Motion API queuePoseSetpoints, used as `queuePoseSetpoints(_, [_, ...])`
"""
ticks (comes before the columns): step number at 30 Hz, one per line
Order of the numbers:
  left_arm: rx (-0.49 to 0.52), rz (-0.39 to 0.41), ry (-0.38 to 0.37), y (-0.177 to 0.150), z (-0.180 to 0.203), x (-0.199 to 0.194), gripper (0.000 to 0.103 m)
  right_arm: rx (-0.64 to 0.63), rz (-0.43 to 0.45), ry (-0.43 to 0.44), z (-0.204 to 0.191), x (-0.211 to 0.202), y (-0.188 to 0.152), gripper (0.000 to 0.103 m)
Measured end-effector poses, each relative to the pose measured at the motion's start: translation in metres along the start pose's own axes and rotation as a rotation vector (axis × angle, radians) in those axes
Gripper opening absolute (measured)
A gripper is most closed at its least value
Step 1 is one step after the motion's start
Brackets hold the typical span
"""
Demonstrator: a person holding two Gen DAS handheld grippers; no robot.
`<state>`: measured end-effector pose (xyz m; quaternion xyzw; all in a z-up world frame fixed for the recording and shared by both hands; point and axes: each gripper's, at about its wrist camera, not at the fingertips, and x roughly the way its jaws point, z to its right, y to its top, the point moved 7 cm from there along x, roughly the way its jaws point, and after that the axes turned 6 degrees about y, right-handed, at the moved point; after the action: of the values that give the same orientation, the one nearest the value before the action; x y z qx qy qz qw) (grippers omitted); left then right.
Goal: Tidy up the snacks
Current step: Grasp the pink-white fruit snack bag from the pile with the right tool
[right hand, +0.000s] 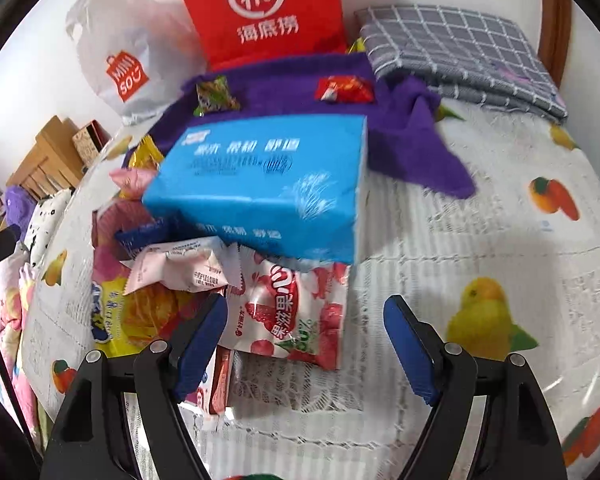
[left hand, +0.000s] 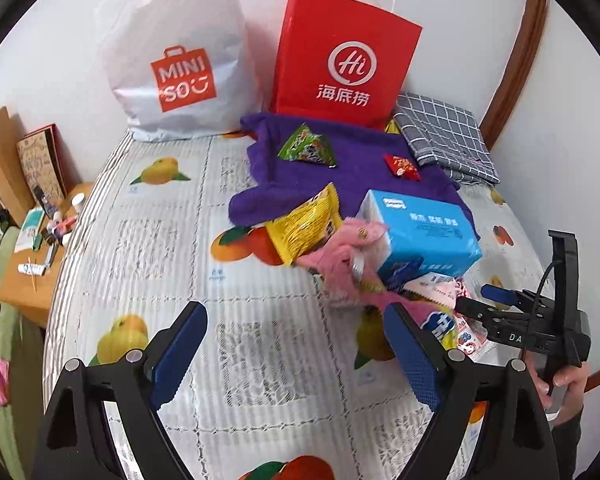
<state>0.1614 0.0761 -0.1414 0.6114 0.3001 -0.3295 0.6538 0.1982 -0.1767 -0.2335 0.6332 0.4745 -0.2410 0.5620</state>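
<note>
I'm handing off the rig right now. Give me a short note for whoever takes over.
Left hand-held gripper: open, empty, over bare bedspread.
Right hand-held gripper: open, empty, beside the strawberry packet.
Snack pile lies under the blue tissue pack; green packet and red packet sit apart on the purple cloth.
Done: nothing sorted that I can see.
Left: gather all the snacks.

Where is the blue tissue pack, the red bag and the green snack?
blue tissue pack [right hand: 260, 184]: right wrist view, top face.
red bag [left hand: 342, 60]: left wrist view, white logo.
green snack [left hand: 308, 147]: left wrist view, packet middle.
</note>
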Motion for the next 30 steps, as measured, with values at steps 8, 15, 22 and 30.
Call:
queuePoseSetpoints(8, [-0.001,-0.022,0.004,-0.01,-0.006,0.008,0.089,-0.054,0.015,-0.01,-0.015,0.02,-0.01,0.074])
queuePoseSetpoints(15, [-0.005,-0.04,-0.022,-0.011,0.002,0.014,0.089,-0.048,0.031,0.074,-0.01,0.008,-0.013,0.065])
queuePoseSetpoints(22, [0.016,-0.051,-0.048,-0.013,0.019,0.018,0.089,-0.073,0.067,0.107,-0.009,-0.007,-0.012,0.067])
queuePoseSetpoints(30, [0.044,-0.055,-0.041,-0.015,0.027,0.017,0.089,-0.056,0.023,0.091,-0.007,0.018,-0.005,0.072])
